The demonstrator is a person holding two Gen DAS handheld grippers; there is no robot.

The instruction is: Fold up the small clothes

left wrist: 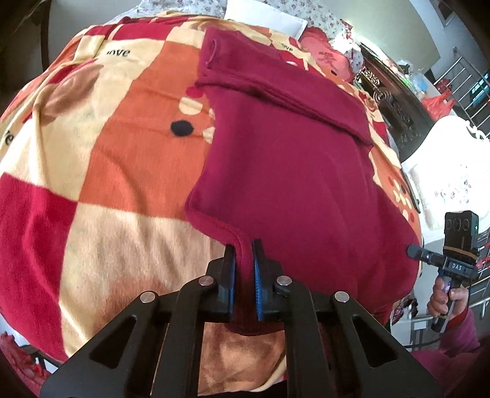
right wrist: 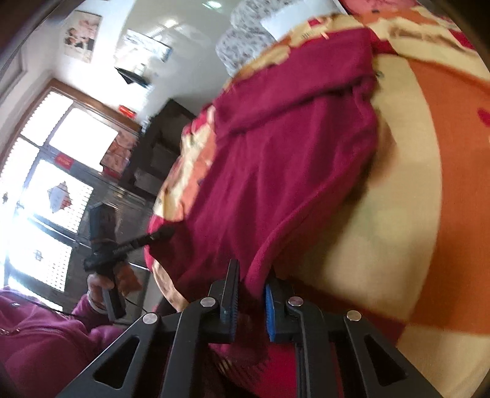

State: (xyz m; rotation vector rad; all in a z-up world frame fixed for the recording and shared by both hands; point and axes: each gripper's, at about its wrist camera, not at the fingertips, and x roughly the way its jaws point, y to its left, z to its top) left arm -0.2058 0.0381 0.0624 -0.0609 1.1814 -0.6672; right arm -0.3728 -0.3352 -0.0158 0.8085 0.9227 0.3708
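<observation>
A dark red knit garment (left wrist: 291, 159) lies spread on a checked orange, cream and red blanket (left wrist: 107, 159), with its far part folded over. My left gripper (left wrist: 244, 245) is shut on the garment's near edge. In the left wrist view the other gripper (left wrist: 412, 249) touches the garment's right edge, held by a hand. In the right wrist view the garment (right wrist: 275, 153) runs away from my right gripper (right wrist: 252, 272), which is shut on its near edge. The other gripper (right wrist: 167, 232) shows at the garment's left corner there.
A white pillow (left wrist: 263, 16) and floral bedding (left wrist: 318, 15) lie at the bed's far end. Dark carved furniture (left wrist: 395, 101) and a metal rack (left wrist: 465, 79) stand right of the bed. A bright window (right wrist: 55, 171) and dark cabinet (right wrist: 153, 150) show in the right wrist view.
</observation>
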